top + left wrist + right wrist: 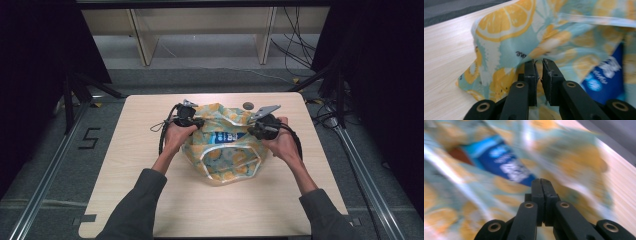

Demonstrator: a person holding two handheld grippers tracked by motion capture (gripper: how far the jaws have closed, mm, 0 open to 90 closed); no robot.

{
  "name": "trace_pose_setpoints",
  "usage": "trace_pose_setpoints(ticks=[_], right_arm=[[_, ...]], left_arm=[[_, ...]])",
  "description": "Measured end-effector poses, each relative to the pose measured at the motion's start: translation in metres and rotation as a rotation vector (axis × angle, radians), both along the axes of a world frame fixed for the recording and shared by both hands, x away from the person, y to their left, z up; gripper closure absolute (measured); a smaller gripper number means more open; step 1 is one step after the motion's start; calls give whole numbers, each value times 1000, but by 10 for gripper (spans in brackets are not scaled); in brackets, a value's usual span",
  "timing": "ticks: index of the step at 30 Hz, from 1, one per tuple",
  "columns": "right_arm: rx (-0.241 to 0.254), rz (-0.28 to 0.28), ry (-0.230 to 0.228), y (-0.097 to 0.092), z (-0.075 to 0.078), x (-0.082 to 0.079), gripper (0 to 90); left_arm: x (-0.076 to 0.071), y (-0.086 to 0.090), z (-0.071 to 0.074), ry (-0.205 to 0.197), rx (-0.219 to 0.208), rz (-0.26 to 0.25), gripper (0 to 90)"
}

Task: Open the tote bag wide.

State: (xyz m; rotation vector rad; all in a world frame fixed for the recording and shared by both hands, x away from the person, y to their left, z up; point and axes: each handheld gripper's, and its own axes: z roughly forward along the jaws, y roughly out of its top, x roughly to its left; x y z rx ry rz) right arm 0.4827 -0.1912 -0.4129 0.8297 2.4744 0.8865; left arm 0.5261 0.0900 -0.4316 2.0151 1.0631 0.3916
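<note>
**Soft fruit-print bag, held at both sides of its mouth**

Your bag [226,150] sits at the middle of the table [140,200], a limp cloth or thin plastic sack printed with orange slices. Judge it light and floppy: it will sag, fold and slide on the wood rather than keep a shape, so take it by the rim or a hem, never by the loose belly. The blue packet [223,137] inside the mouth looks slick and may shift as you pull.

Start at the left. Your left gripper [192,121] is at the bag's ten o'clock edge. In the left gripper view its jaws stand a narrow slit apart, with the printed fabric [506,50] right at and behind the tips; from these frames you cannot be sure the pads are biting the cloth. If you want that side held, close fully on the hem.

Move to the right. Your right gripper [260,131] is at the bag's two o'clock edge. In the right gripper view its jaws are pressed together; the picture is blurred, so you cannot tell whether a thin fold of fabric is pinched between them.
</note>
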Motion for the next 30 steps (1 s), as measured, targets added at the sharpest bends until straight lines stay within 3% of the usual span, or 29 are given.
trace_pose_setpoints(ticks=[2,6,8,10,13,15,17,20,22,26,28,30], right_arm=[[3,34,-20,13,-3,-7,900],[-29,76,8,35,-12,-10,900],[-47,85,22,45,-18,-8,900],[-68,130,61,54,-24,-11,900],[-106,184,107,63,-30,-28,900],[-127,246,141,65,-35,-39,900],[-156,262,172,65,-46,-49,900],[-173,279,217,64,-63,-59,900],[-159,275,230,63,-65,-65,900],[-45,243,119,54,-33,-58,900],[-28,188,49,48,-14,-48,900],[-29,134,30,45,-6,-34,900]], left_arm=[[-13,-1,8,-22,0,-36,795],[-41,-9,14,-39,14,-131,787],[-51,-17,7,-8,12,-199,788],[-60,-23,-2,34,16,-251,789],[-72,-25,-15,36,54,-311,793],[-78,-25,-23,55,53,-313,795],[-83,-24,-30,71,56,-316,798],[-88,-22,-32,64,46,-314,801],[-91,-21,-30,57,54,-326,800],[-89,-20,-22,34,51,-298,797],[-80,-19,-18,21,42,-271,799],[-70,-21,-16,25,50,-254,800]])
